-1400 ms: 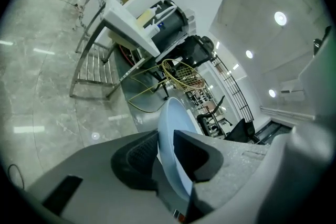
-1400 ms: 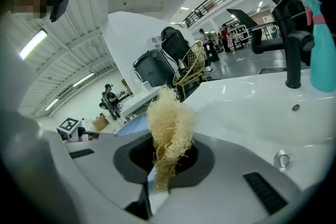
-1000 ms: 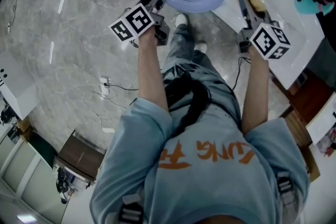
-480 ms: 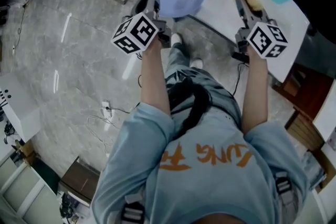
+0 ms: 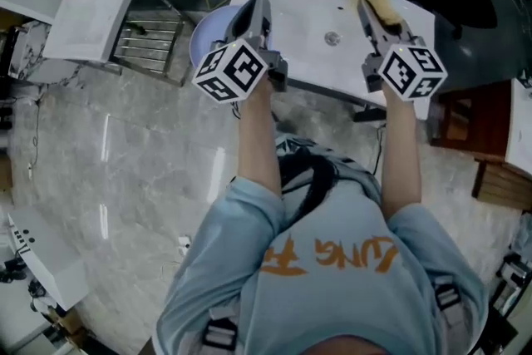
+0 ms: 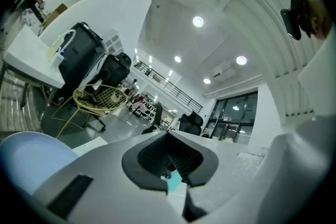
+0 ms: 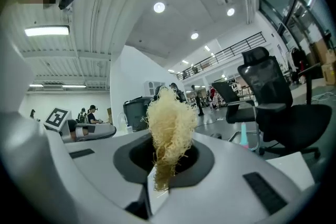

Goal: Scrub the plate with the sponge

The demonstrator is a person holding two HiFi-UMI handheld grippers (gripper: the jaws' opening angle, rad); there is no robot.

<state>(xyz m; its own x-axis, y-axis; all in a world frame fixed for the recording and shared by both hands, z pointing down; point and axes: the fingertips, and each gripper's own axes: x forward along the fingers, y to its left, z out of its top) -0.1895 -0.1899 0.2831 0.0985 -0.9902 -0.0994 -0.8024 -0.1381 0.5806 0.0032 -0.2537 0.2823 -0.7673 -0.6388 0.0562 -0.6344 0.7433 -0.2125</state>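
Jaws of the left gripper (image 5: 256, 17) are pressed together on nothing visible. Those of the right gripper (image 5: 371, 12) pinch the yellow, fibrous sponge (image 7: 168, 118) by its lower end. It looks light and squashy. The blue plate (image 5: 204, 41) sits just left of the left gripper, by the counter's (image 5: 307, 4) left edge. Stiff and probably slippery, it is best held by the rim.
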